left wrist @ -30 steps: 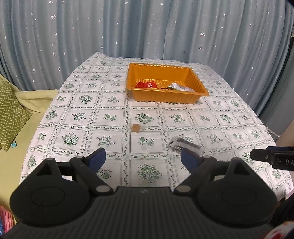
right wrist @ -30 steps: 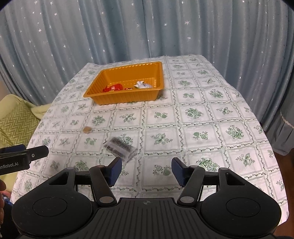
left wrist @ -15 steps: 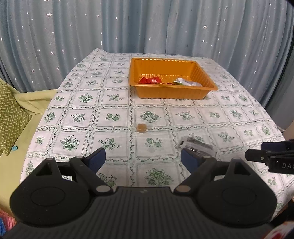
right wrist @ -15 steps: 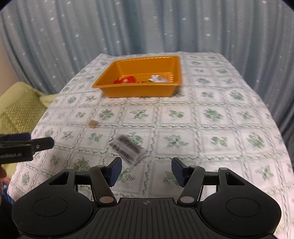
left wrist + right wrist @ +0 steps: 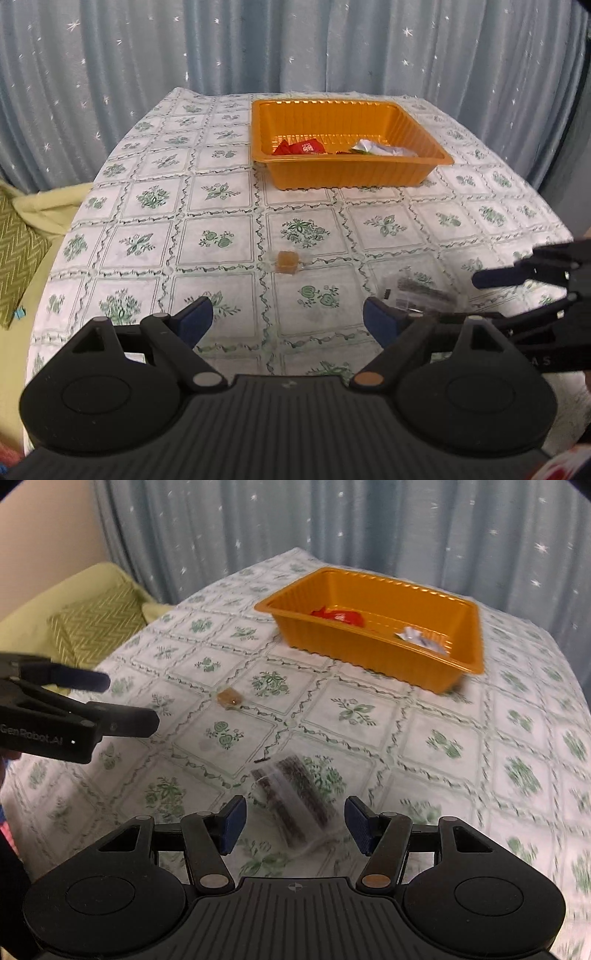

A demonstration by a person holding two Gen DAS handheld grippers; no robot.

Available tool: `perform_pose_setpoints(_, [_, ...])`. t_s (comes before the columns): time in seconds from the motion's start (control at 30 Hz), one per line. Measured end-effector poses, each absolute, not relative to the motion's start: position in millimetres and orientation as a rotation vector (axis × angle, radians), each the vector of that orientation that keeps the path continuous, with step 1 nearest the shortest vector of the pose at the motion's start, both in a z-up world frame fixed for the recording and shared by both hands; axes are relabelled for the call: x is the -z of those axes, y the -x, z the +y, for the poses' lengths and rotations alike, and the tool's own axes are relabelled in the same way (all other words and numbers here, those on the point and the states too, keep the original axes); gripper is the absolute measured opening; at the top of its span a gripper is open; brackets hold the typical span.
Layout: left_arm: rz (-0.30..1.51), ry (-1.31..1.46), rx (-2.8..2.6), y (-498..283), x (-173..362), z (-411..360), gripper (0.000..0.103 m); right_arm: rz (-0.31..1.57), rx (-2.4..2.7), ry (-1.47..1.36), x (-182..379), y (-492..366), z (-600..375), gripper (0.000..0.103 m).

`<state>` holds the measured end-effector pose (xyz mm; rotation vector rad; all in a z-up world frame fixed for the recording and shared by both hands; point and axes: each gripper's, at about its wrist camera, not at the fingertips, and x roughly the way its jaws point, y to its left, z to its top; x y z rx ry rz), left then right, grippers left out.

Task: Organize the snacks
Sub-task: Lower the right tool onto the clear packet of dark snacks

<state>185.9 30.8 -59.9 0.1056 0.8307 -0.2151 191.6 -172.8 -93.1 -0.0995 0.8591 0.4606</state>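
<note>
An orange tray (image 5: 347, 177) (image 5: 376, 664) stands at the far side of the table with a red packet (image 5: 301, 147) (image 5: 338, 614) and a white wrapper (image 5: 380, 148) (image 5: 417, 637) in it. A small brown candy (image 5: 287, 260) (image 5: 228, 697) lies on the cloth ahead of my left gripper (image 5: 286, 319), which is open and empty. A clear packet of dark sticks (image 5: 293, 801) (image 5: 421, 293) lies just ahead of my right gripper (image 5: 293, 821), between the lines of its open fingers, untouched. Each gripper shows in the other's view at the side.
The table wears a white cloth with green flower squares (image 5: 221, 240). A starred blue curtain (image 5: 295, 48) hangs behind it. A green zigzag cushion (image 5: 99, 627) on a yellow-green seat sits off the table's left edge.
Both grippers have moved forward and down toward the table. The right one rolled, tilting its view, and came up to the clear packet. Neither gripper's jaws changed.
</note>
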Motion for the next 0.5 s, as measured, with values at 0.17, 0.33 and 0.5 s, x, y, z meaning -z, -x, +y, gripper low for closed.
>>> perform_pose_setpoints(0.17, [0.84,-0.125,0.223,-199,67,33,0.087,0.89,-0.506,0.175,111,-210,-163,0.06])
perform_pose_setpoints(0.33, [0.842,-0.127,0.229,-207,72,36,0.087,0.907,-0.525,0.21,123,-222,-156,0.058])
perform_pose_setpoints(0.5, [0.85,-0.12,0.231,-211,77,38,0.087,0.908,-0.526,0.211,124,-224,-151,0.04])
